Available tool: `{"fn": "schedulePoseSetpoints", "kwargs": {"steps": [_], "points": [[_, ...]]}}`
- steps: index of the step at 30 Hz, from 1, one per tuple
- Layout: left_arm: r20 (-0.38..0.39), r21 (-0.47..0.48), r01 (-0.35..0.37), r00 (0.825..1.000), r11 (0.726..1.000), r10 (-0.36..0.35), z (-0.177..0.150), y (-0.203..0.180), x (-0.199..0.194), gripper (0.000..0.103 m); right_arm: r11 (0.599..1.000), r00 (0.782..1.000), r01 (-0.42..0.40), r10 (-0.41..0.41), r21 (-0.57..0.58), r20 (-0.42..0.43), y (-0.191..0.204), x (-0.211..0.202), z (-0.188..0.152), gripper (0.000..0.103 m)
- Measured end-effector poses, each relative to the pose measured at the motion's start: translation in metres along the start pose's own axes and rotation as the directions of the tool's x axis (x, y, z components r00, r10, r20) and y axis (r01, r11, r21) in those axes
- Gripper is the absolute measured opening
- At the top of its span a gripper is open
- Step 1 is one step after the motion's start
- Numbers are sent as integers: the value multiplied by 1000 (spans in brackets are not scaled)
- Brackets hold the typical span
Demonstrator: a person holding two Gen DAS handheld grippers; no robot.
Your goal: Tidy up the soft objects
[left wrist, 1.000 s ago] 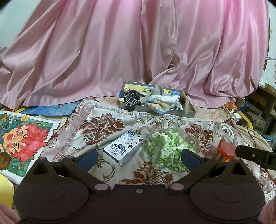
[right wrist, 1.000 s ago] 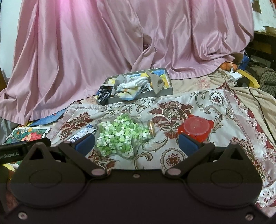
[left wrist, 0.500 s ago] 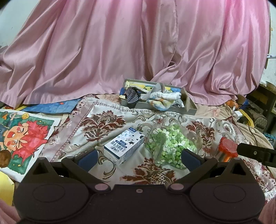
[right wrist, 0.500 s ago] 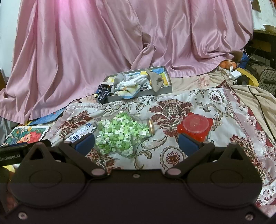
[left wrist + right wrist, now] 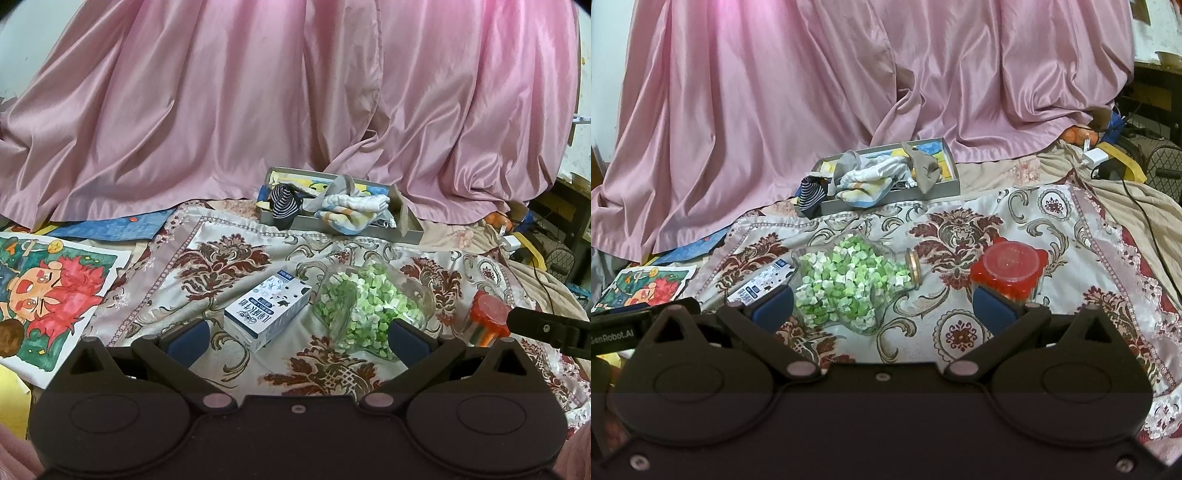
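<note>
Both hand-held grippers, left and right, gape empty; best reach toward twelve o'clock, pinching the striped navy sock draped over the grey cardboard tray's rim.

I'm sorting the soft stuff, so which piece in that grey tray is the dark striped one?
The navy-and-white striped sock draped over the grey tray's left end; the other cloths beside it are pale white, grey and pastel.
</note>
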State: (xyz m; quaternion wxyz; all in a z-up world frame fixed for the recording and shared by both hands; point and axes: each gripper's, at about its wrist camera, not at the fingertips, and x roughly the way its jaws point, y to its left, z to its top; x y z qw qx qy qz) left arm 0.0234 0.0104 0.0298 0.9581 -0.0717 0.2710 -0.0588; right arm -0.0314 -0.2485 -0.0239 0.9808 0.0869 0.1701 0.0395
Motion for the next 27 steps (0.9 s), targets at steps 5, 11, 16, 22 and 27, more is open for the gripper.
{"fn": "schedulePoseSetpoints", "kwargs": {"steps": [5, 11, 16, 22, 27], "points": [[-9, -24, -4, 1000, 1000, 3, -2, 2, 1, 102, 1000, 1000, 0, 0, 0, 0, 0, 0, 0, 103], [-7, -31, 8, 1000, 999, -8, -3, 3, 1, 102, 1000, 1000, -1, 1, -3, -1, 0, 0, 0, 103], [-18, -33, 9, 1000, 999, -10, -5, 2, 3, 102, 1000, 1000, -2, 2, -8, -3, 0, 1, -1, 103], [-14, -30, 5, 1000, 1000, -6, -6, 2, 3, 102, 1000, 1000, -4, 4, -10, -7, -2, 2, -1, 103], [-16, -29, 5, 1000, 1000, -6, -6, 2, 4, 102, 1000, 1000, -6, 6, -11, -14, -3, 3, -1, 103]]}}
